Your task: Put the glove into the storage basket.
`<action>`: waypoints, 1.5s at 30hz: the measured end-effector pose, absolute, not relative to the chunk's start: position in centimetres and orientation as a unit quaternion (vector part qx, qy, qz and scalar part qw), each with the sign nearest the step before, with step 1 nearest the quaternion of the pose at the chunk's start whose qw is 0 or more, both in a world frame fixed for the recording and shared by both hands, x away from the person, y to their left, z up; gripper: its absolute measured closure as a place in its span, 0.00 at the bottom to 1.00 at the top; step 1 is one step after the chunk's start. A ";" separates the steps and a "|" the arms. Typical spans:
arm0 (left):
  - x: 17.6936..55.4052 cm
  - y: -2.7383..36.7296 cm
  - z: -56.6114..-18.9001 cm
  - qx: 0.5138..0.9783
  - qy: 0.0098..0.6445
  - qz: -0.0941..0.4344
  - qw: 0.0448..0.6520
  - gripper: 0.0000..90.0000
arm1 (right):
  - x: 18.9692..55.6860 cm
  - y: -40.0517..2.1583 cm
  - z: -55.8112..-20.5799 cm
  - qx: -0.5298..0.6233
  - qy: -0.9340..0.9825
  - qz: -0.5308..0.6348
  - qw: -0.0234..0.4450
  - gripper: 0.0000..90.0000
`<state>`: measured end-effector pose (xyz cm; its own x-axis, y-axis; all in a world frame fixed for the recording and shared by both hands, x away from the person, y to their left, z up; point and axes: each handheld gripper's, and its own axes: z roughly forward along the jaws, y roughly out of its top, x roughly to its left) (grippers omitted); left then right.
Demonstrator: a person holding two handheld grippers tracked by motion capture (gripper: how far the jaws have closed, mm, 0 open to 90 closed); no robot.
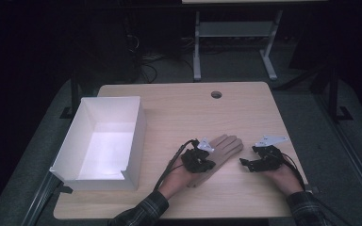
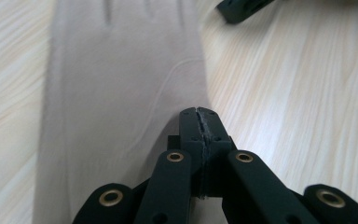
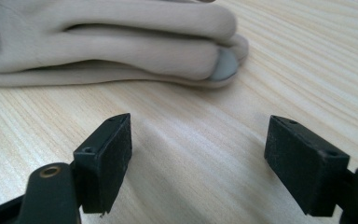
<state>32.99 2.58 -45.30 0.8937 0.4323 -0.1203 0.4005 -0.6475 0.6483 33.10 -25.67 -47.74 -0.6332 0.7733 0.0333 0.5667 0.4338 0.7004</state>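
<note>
Dark room, floor grey, a white-framed stand (image 1: 235, 33) at the back w/ cables on the floor beside it. No readable writing or brand on anything here.

Desk (image 1: 245, 113): light wood grain, rounded corners, round cable hole (image 1: 216, 94) near the far edge.

White box (image 1: 101, 143) on the desk's left part, open top, rectangular, nothing inside; its near wall has a notch at the right corner.

Beige glove (image 1: 222, 149) lies flat on the desk, right of the box, near the front, fingers pointing away from the person and a bit right. Right gripper view: glove fingers lie side by side, one fingertip w/ a grey patch (image 3: 224, 65).

Person's plaid sleeves (image 1: 141, 213) come in from the front edge, a hand on each set of tongs.

Left tongs (image 1: 206, 165): over the cuff end of the glove. Left gripper view shows jaws pressed together at the glove's right edge by the cuff; can't tell if fabric is pinched between them. Black cable loops off to the left.

Right tongs (image 1: 245, 163): on the desk just right of the glove, not touching it. Jaws stand wide apart, bare wood between them, nothing held. Grey three-cornered plate (image 1: 271, 140) on top.
</note>
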 end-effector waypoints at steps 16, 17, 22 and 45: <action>34.5 2.2 -43.8 0.906 0.226 0.077 0.351 0.27 | 33.0 -25.7 -48.2 0.408 0.823 0.365 0.154 0.18; 34.5 2.0 -44.0 0.907 0.225 0.075 0.348 0.23 | 33.0 -25.7 -48.2 0.408 0.822 0.365 0.154 0.18; 34.8 1.0 -45.0 0.910 0.225 0.086 0.338 0.18 | 33.0 -25.7 -48.2 0.408 0.822 0.365 0.154 0.18; 34.6 1.1 -45.9 0.916 0.215 0.140 0.307 0.67 | 33.0 -25.7 -48.2 0.412 0.821 0.364 0.154 0.18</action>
<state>34.60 1.11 -45.95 0.8687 0.4794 0.1250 0.3070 -0.7190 0.6236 33.02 -25.67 -48.18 -0.6129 0.7888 0.0464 0.5643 0.3959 0.7244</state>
